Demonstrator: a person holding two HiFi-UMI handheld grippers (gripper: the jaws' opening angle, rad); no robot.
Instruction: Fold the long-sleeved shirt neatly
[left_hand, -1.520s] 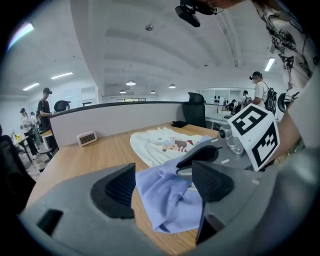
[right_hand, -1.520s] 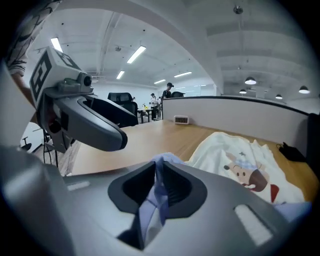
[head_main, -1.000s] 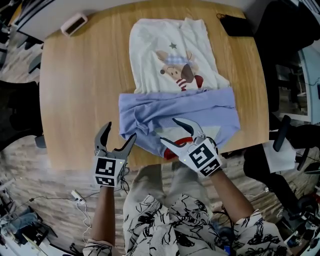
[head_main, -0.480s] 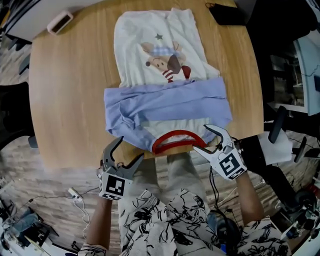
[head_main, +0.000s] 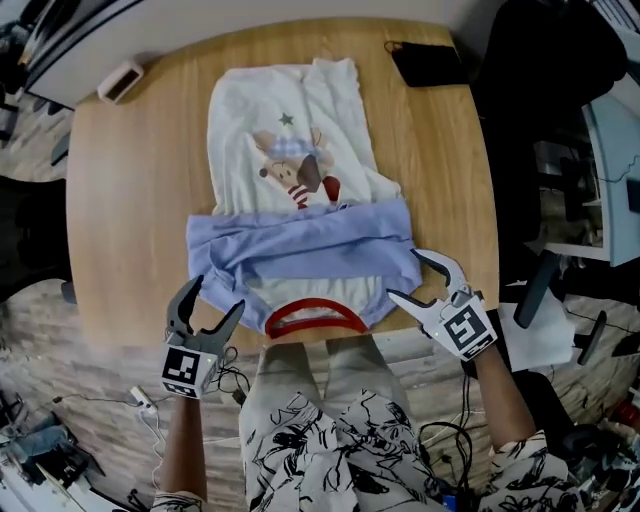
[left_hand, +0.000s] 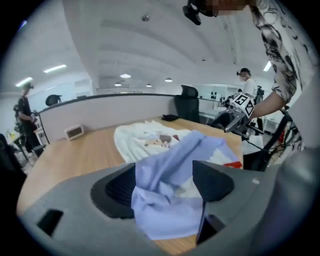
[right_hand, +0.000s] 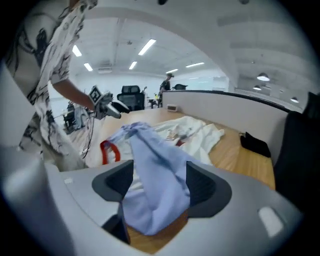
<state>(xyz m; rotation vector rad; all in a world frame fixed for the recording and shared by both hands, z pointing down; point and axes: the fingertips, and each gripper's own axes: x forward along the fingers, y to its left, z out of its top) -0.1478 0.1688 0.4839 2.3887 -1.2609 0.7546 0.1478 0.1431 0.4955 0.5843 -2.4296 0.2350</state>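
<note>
The long-sleeved shirt (head_main: 285, 180) lies flat on the wooden table (head_main: 130, 200), its white body printed with a cartoon animal. Both blue sleeves (head_main: 300, 250) are folded across it, and the red collar (head_main: 312, 310) is at the near edge. My left gripper (head_main: 212, 300) is open just off the sleeves' left end, and blue cloth (left_hand: 170, 190) lies ahead between its jaws, unpinched. My right gripper (head_main: 402, 275) is open at the sleeves' right corner. Its jaws have just been opening, with blue cloth (right_hand: 155, 185) loose between them.
A black pouch (head_main: 425, 62) lies at the table's far right corner and a small white device (head_main: 120, 80) at the far left. The person's patterned clothes (head_main: 340, 440) are against the near edge. Chairs and cables surround the table.
My right gripper has swung from over the collar out to the sleeves' right corner. The left gripper has drawn back and left, off the blue cloth's left end.
</note>
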